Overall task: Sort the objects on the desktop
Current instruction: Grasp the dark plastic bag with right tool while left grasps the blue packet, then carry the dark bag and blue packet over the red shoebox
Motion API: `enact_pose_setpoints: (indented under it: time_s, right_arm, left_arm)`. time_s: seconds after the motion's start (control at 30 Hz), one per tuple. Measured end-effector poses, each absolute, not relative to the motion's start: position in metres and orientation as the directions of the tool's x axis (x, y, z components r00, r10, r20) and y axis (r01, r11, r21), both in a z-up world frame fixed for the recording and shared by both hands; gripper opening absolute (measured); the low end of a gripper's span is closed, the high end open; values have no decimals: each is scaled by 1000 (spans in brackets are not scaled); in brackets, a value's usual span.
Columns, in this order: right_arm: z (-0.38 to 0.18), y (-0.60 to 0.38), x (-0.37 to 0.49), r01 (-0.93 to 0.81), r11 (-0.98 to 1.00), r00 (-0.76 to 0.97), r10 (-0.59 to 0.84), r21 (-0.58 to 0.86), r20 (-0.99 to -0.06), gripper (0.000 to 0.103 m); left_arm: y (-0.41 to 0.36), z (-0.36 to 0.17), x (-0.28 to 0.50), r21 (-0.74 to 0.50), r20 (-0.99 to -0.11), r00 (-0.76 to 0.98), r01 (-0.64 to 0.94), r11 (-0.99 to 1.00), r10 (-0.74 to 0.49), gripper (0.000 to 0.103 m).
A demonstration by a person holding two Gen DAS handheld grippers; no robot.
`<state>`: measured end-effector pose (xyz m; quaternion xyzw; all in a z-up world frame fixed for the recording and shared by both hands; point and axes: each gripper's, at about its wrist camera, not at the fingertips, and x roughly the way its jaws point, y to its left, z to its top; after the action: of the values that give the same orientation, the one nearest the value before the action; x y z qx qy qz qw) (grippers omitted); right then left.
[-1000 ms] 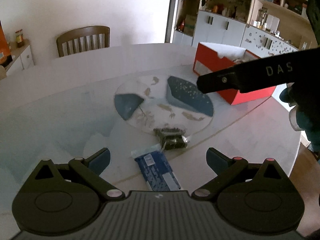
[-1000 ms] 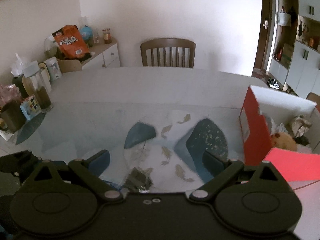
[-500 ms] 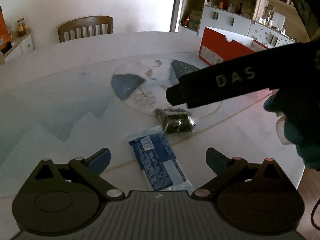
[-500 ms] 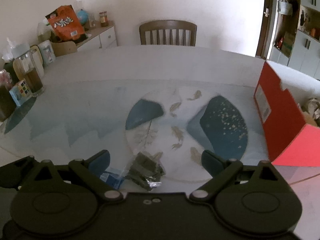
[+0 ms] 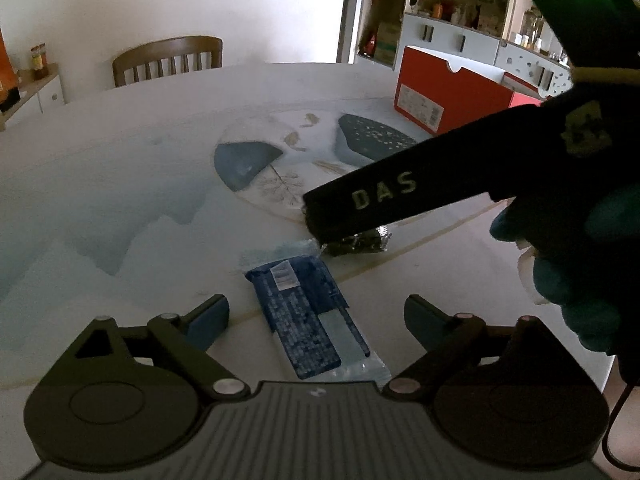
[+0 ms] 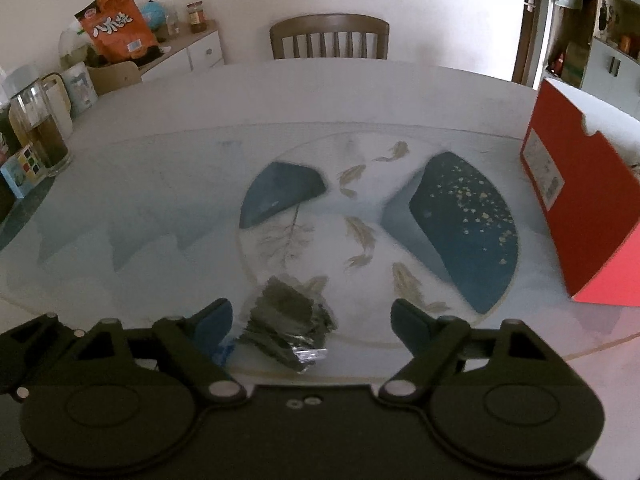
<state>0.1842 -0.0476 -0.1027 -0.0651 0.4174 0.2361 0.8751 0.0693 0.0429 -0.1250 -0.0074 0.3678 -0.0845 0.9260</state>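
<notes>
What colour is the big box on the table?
The box is red; the right wrist view shows it best.

Right gripper [image 6: 310,322] spread wide over a dark crinkled packet [image 6: 286,322] on a round painted table [image 6: 160,184] — red box [image 6: 588,216] at right, wooden chair [image 6: 329,37] behind.

We count two grippers, the left gripper [image 5: 316,316] and the right gripper [image 6: 312,316], each with two blue-tipped fingers. On the one round table [image 6: 160,112] we see two packets: one blue packet [image 5: 312,316] and one dark packet [image 6: 288,320]. We count one red box [image 6: 576,200], one wooden chair [image 6: 329,36] and one orange snack bag [image 6: 116,26]. The pattern printed on the tabletop has two dark blue patches and, as far as we can tell, several small fish
</notes>
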Motion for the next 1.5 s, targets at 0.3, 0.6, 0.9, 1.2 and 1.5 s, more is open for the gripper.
enact_pose_setpoints:
  time_s: [0.3, 0.6, 0.9, 1.2, 1.5]
  right_arm:
    - [-112, -42, 188, -480, 873, 515, 359, 85, -779, 61]
    - [-113, -56, 194, -447, 893, 544, 309, 42, -780, 56]
    - [-114, -68, 197, -425, 904, 556, 293, 37, -778, 55]
    - [-113, -75, 201, -412, 910, 549, 278, 34, -788, 52]
    - [-112, -91, 202, -369, 929, 558, 232, 12, -796, 46]
  left_arm:
    - [36, -130, 62, 11, -661, 742, 157, 987, -111, 87]
    - [37, -127, 61, 14, -648, 756, 136, 991, -95, 66]
    - [41, -126, 60, 13, -641, 763, 122, 992, -85, 48]
    - [51, -123, 67, -16, -644, 760, 108, 994, -93, 37]
    - [55, -121, 84, -39, -650, 753, 98, 994, -100, 36]
